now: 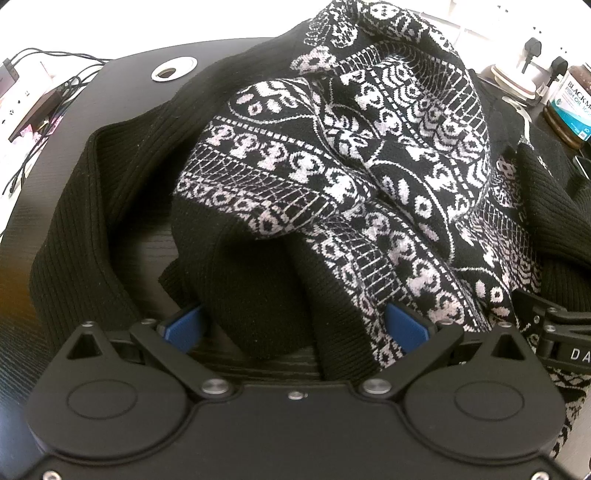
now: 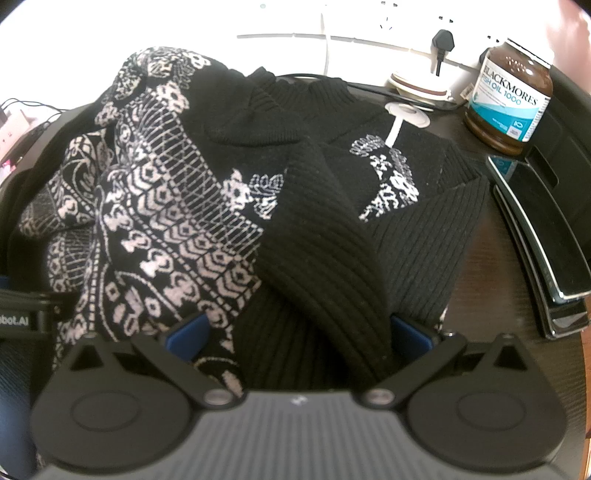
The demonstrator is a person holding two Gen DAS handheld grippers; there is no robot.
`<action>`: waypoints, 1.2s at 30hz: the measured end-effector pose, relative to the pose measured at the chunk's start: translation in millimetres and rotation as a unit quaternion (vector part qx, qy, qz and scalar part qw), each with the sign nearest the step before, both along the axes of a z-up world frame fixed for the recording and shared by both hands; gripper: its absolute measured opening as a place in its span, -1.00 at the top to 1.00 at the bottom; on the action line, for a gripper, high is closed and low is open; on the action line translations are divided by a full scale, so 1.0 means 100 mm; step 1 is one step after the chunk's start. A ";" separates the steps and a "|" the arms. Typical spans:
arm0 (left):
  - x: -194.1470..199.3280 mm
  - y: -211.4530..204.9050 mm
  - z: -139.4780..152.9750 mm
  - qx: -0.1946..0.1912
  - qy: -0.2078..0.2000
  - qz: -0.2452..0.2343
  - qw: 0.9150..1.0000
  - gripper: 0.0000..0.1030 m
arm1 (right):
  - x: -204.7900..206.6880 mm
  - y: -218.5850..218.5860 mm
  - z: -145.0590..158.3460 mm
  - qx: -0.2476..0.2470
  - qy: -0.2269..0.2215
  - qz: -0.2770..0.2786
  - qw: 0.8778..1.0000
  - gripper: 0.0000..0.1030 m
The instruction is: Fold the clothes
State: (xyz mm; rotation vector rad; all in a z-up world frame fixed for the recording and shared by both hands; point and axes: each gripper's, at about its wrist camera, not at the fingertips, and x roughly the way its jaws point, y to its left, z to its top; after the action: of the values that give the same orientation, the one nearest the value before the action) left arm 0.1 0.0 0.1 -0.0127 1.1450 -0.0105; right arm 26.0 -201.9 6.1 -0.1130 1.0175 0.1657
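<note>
Sweater [image 1: 332,155] of black and white knit lies heaped on a dark round table [image 1: 122,81], crumpled, with its patterned body bunched high in the middle and its black ribbed edges spilling toward the near side. Nothing looks folded yet, so the job seems to be at its start: getting hold of the cloth to spread it flat.

The left gripper [image 1: 295,328] points steeply down at the near edge of the heap, its jaws wide apart, a plain black fold and the patterned edge lying between the blue pads without being pinched. The right gripper [image 2: 299,332] stands just to its right, jaws likewise spread wide, with a thick ribbed band [image 2: 325,258] running down between them, not clamped.

To do this well, each gripper should probably close on a single edge, not a bunched wad, and the two grips should sit well apart on the same hem, so that lifting and pulling outward opens the sweater instead of twisting it.

The table is dark wood grain with a metal-ringed cable hole [image 1: 171,70] on the far left. On the far right stand a brown pill bottle [image 2: 511,96] and a small white dish [image 2: 417,85], with phones [image 2: 539,236] stacked at the right edge, near enough to be swept by a swinging sleeve. Plugs and sockets line the white wall [image 2: 369,22] behind; cables [image 1: 40,62] trail off at the far left.
</note>
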 end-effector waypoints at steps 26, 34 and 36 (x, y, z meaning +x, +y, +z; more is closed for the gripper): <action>0.20 0.02 0.05 -0.009 0.057 -0.021 0.998 -1.00 | 0.25 -0.01 0.05 -0.004 0.054 0.017 0.998 -0.99; 0.05 -0.15 0.41 -0.039 0.095 -0.092 0.990 -1.00 | 0.09 -0.19 0.46 0.003 0.044 0.011 0.999 -0.99; 0.00 -0.21 0.50 -0.054 0.087 -0.105 0.989 -1.00 | 0.02 -0.24 0.50 -0.013 0.042 0.003 0.999 -0.99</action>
State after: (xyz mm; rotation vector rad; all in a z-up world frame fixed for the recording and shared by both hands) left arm 0.5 -21.0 50.2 0.0116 1.3156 -0.2637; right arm 27.7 -226.3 56.0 -0.1336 1.1028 0.1633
